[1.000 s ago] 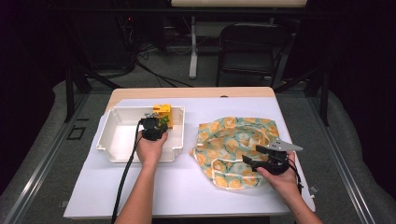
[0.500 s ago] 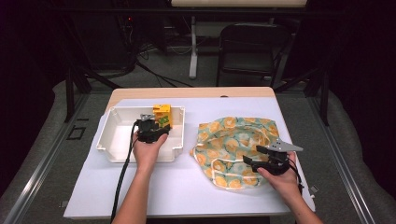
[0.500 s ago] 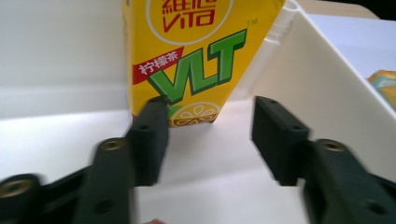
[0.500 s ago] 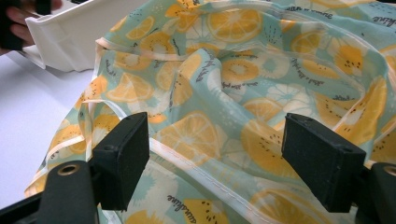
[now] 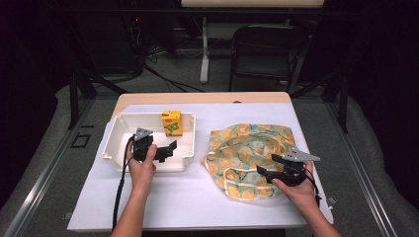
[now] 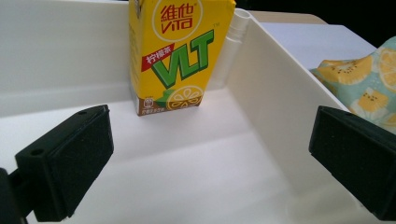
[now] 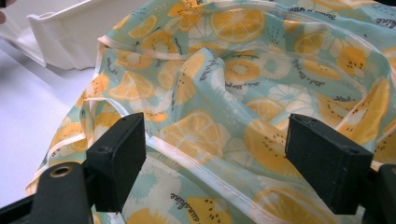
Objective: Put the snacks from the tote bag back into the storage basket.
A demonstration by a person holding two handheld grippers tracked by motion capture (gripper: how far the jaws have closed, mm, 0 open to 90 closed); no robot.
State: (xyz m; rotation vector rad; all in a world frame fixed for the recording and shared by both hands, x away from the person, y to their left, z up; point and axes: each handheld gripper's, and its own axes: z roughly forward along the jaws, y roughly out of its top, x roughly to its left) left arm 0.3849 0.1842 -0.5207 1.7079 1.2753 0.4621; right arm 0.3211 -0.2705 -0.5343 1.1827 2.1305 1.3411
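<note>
High view: a table (image 5: 197,207) under a white sheet carries, from largest to smallest, a fruit-print fabric bag (image 5: 249,148) lying crumpled on the right, a white tray (image 5: 111,148) on the left, and a yellow lemon-tea carton (image 5: 171,123) standing upright against the tray's far wall near its right corner. The carton sits squarely on its base and apart from any jaw, which suggests it has been set there to stay. The left gripper (image 5: 165,150) hangs over the tray's near part, pointing toward the carton; its jaws have just been opening and now stand wide apart with nothing between them, the carton (image 6: 180,53) well beyond the pads in the left gripper view, beside the tray's side wall (image 6: 280,98). The right gripper (image 5: 267,173) rests at the bag's near edge, jaws apart and straddling a seamed hem of the fabric (image 7: 243,93) without pressing on it, as the right gripper view shows; this placement probably readies a hold on the bag's rim so that the mouth can be steadied or lifted. The bag's opening faces up and toward the tray, likely so items can pass between the two.
</note>
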